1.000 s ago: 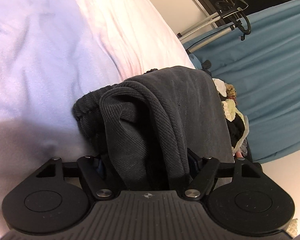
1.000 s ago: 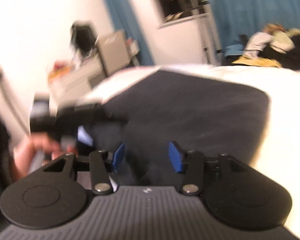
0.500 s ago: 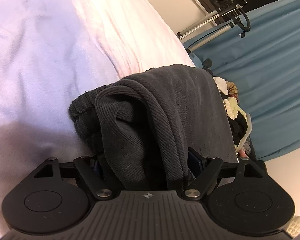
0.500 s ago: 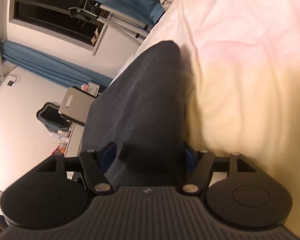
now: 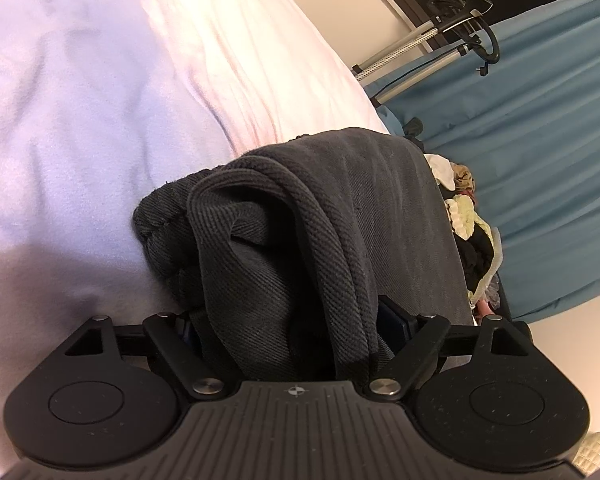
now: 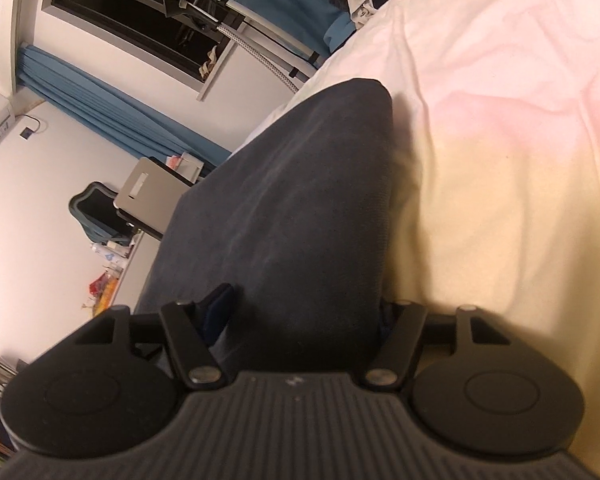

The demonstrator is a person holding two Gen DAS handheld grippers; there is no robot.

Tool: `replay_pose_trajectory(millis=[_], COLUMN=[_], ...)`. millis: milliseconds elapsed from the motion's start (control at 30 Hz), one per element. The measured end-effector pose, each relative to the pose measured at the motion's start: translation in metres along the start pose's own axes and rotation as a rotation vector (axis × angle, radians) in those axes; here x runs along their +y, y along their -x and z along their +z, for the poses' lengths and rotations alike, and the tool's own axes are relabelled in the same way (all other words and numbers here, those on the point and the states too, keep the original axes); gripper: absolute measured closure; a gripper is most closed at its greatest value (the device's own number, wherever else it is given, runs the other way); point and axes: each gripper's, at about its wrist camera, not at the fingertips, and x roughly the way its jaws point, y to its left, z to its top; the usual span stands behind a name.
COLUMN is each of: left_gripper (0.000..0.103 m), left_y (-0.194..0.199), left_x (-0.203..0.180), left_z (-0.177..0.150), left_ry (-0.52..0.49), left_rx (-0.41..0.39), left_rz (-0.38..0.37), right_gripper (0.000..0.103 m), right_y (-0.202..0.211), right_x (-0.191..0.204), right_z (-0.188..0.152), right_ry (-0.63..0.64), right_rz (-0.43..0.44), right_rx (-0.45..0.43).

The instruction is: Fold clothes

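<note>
A dark grey twill garment (image 5: pixel 340 216) lies on the pale bed sheet (image 5: pixel 100 128). One bunched end with a thick seam fills my left gripper (image 5: pixel 292 320), which is shut on it. Only slivers of the blue pads (image 5: pixel 396 316) show beside the cloth. In the right wrist view the same dark garment (image 6: pixel 300 200) runs as a raised ridge away from the camera over the sheet (image 6: pixel 500 160). My right gripper (image 6: pixel 304 312) is shut on its near end. The left pad (image 6: pixel 220 312) shows, and the right one is hidden by fabric.
A heap of other clothes (image 5: pixel 468 216) lies at the bed's far edge by a blue curtain (image 5: pixel 540 160). A metal clothes rack (image 6: pixel 236 36) stands before a dark window. A desk with a chair (image 6: pixel 96 216) and clutter is off to the left.
The right gripper swung from above the garment, open and empty, down to its edge, and now has cloth between its fingers. The left gripper kept its hold and barely moved.
</note>
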Motion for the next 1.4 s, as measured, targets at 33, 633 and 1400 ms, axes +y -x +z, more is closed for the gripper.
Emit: replay_pose_trajectory(millis=[33,633,1400], left_gripper=[0.021,0.057,0.057], left_y=[0.001,0.071,-0.106], left_x=[-0.002,-0.083,-0.349], left_z=[-0.001,-0.019,-0.287], left_ry=[-0.005,-0.173,-0.479], left_rx=[-0.006,-0.084,0.297], left_rz=[-0.001,-0.146,-0.454], right_gripper=[0.048,0.079,0.078], right_y=[0.0,0.089,0.4], right_x=[-0.001,0.085,-0.13], right_z=[-0.001,0.02,0.132], right_ry=[0.007,0.235,0.067], right_rz=[-0.009,-0.003,-0.295], right_rx=[-0.001,-0.143,-0.533])
